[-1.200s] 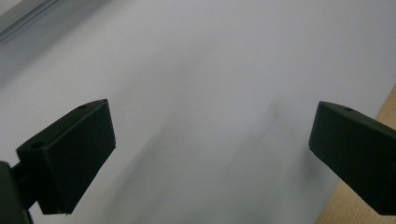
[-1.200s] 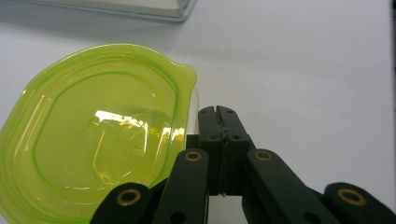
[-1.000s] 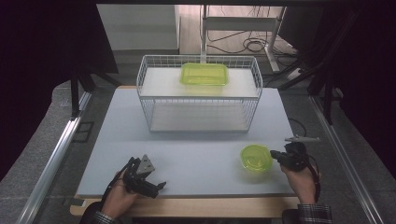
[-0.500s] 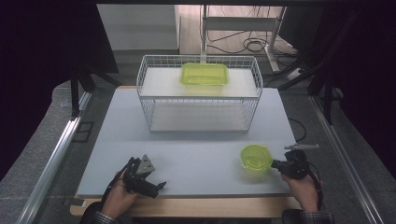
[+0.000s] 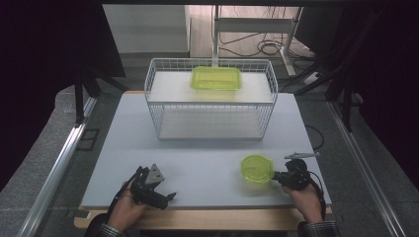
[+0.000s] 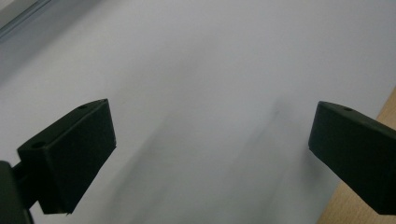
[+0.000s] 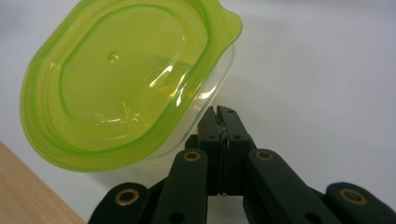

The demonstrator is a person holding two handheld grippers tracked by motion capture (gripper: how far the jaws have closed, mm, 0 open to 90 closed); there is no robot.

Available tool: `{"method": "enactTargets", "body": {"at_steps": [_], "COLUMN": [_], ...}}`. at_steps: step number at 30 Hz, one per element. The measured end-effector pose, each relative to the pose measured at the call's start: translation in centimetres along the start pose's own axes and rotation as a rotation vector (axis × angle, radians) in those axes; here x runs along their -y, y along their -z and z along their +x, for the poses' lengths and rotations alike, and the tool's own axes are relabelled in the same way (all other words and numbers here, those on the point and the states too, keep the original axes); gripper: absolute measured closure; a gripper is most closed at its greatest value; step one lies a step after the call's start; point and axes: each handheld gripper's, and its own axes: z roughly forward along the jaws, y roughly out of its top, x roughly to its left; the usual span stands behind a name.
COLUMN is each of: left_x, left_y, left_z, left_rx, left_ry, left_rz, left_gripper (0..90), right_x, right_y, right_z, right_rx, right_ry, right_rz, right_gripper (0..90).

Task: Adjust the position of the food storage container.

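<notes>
Green-lidded container (image 5: 257,169): near the table's (image 5: 207,168) front right edge, tilted, directly ahead of the right gripper (image 5: 277,175).
Right fingers: pinched together on its clear rim.
Left gripper (image 5: 165,198): fingers apart, empty, well away.

Two green-lidded containers: round container (image 5: 257,169), rectangular container (image 5: 216,78). One wire basket (image 5: 210,101). Two grippers: left gripper (image 5: 157,196), right gripper (image 5: 274,175).

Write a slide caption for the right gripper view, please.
The right gripper, jaws shut on the clear edge of a round green-lidded container, holds it tilted over the white table.
</notes>
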Motion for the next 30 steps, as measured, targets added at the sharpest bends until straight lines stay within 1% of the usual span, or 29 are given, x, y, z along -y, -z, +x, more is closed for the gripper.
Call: {"method": "enactTargets", "body": {"at_steps": [3,4,7,9,11,20,24,27,30], "left_x": [0.0,0.0,0.0,0.0,0.0,0.0,0.0,0.0,0.0], "left_y": [0.0,0.0,-0.1,-0.1,-0.1,-0.2,-0.2,-0.2,-0.2], "left_z": [0.0,0.0,0.0,0.0,0.0,0.0,-0.1,-0.1,-0.1], "left_rx": [0.001,0.001,0.001,0.002,0.002,0.002,0.002,0.001,0.001], "left_ry": [-0.001,-0.002,-0.004,-0.001,-0.006,-0.009,-0.012,-0.013,-0.013], "left_rz": [0.002,0.003,0.006,0.005,0.009,0.013,0.015,0.015,0.014], "left_gripper": [0.5,0.5,0.5,0.5,0.5,0.5,0.5,0.5,0.5], "right_x": [-0.5,-0.6,-1.0,-1.2,-1.5,-2.6,-3.2,-3.7,-4.1], "right_y": [-0.8,-1.0,-2.0,-2.4,-2.8,-4.6,-5.5,-6.3,-6.8], "right_z": [0.9,1.2,2.0,2.5,2.9,4.9,5.7,6.4,6.9], "right_rx": [-0.018,-0.022,-0.045,-0.057,-0.075,-0.139,-0.184,-0.198,-0.202], "right_ry": [0.026,0.025,0.047,0.053,0.067,0.085,0.09,0.107,0.118], "right_rz": [-0.008,-0.007,-0.012,-0.01,-0.012,-0.012,-0.01,-0.004,-0.002], "right_gripper": [88.2,88.2,88.3,88.3,88.3,88.2,88.2,88.3,88.4]}}
